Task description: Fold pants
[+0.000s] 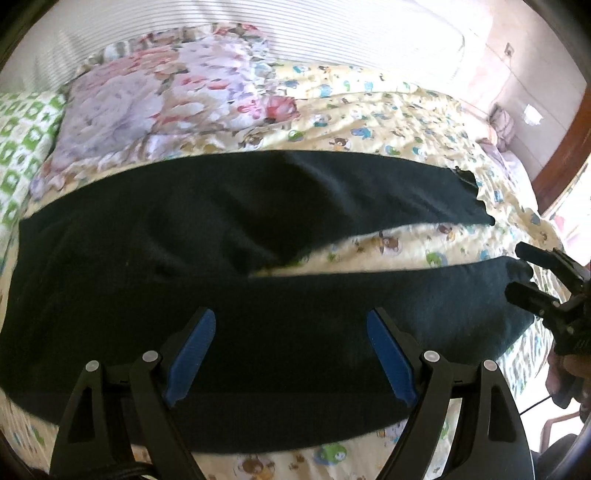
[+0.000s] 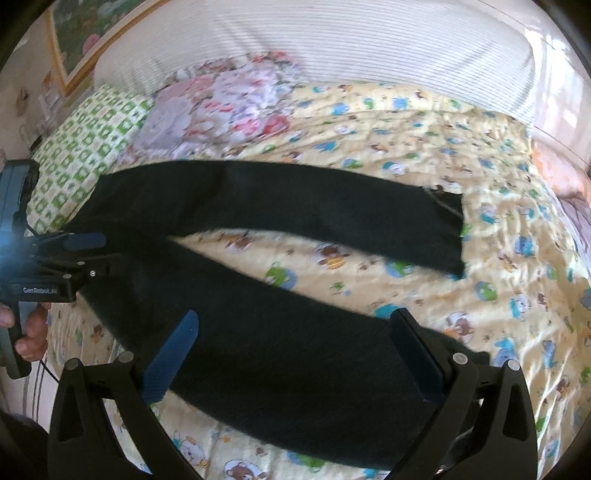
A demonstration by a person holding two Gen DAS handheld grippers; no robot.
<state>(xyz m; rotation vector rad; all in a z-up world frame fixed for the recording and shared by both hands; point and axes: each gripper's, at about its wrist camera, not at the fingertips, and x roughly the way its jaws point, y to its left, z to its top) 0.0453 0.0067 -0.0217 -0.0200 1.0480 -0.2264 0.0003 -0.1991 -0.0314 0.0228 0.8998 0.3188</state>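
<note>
Dark pants (image 1: pixel 258 295) lie flat across a cartoon-print sheet (image 1: pixel 406 110), legs parted in a narrow V toward the right. The left gripper (image 1: pixel 291 354) hangs over the near leg, its blue pads (image 1: pixel 192 354) spread wide. The right gripper (image 1: pixel 532 273) sits at that leg's cuff, jaws apart. A floral pillow (image 1: pixel 147 99) lies beyond.

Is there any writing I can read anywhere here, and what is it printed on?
"GenRobot.AI": white letters on the black body of the left gripper, seen in the right wrist view.
No writing shows on the pants, the cartoon-print bedsheet or the framed picture.
</note>
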